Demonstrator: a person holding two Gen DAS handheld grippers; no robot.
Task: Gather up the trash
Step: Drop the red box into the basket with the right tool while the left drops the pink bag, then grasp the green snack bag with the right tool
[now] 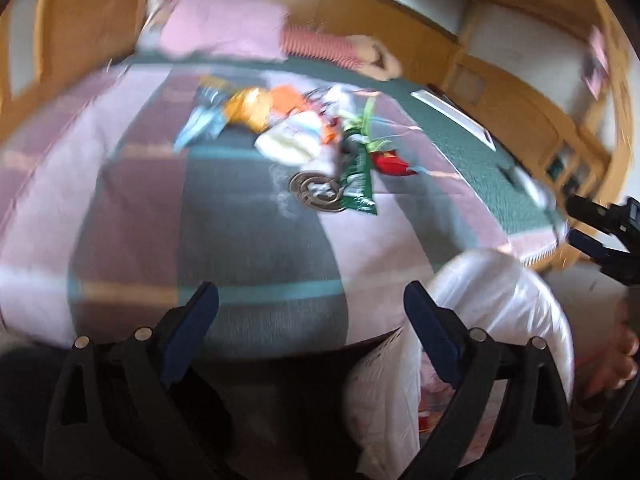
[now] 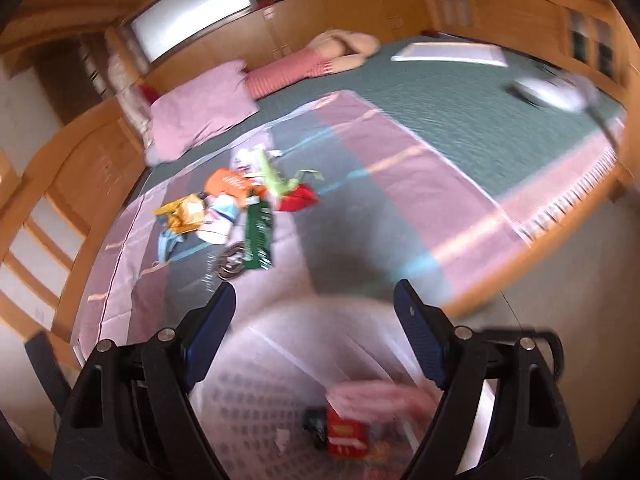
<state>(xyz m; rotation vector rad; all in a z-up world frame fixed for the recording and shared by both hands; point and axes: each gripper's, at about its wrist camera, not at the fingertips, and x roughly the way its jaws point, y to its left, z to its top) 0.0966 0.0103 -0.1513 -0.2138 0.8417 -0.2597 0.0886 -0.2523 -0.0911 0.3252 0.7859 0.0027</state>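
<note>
A pile of trash (image 1: 304, 132) lies on the checked bedspread: an orange bag (image 1: 248, 110), a white cup (image 1: 288, 142), a green wrapper (image 1: 358, 184), a red wrapper (image 1: 390, 164) and a round metal lid (image 1: 316, 194). The pile also shows in the right wrist view (image 2: 244, 208). A bin lined with a white bag (image 1: 492, 292) stands at the bed's edge; in the right wrist view the bin (image 2: 280, 360) holds a red packet (image 2: 346, 436). My left gripper (image 1: 310, 324) is open and empty above the bed. My right gripper (image 2: 314, 316) is open and empty above the bin.
A pink pillow (image 2: 200, 108) and a striped pillow (image 2: 288, 70) lie at the bed's head. A white flat board (image 2: 448, 54) and a white device (image 2: 548, 92) lie on the green cover. Wooden cupboards (image 2: 512, 12) surround the bed. The right gripper shows at the left view's edge (image 1: 600, 236).
</note>
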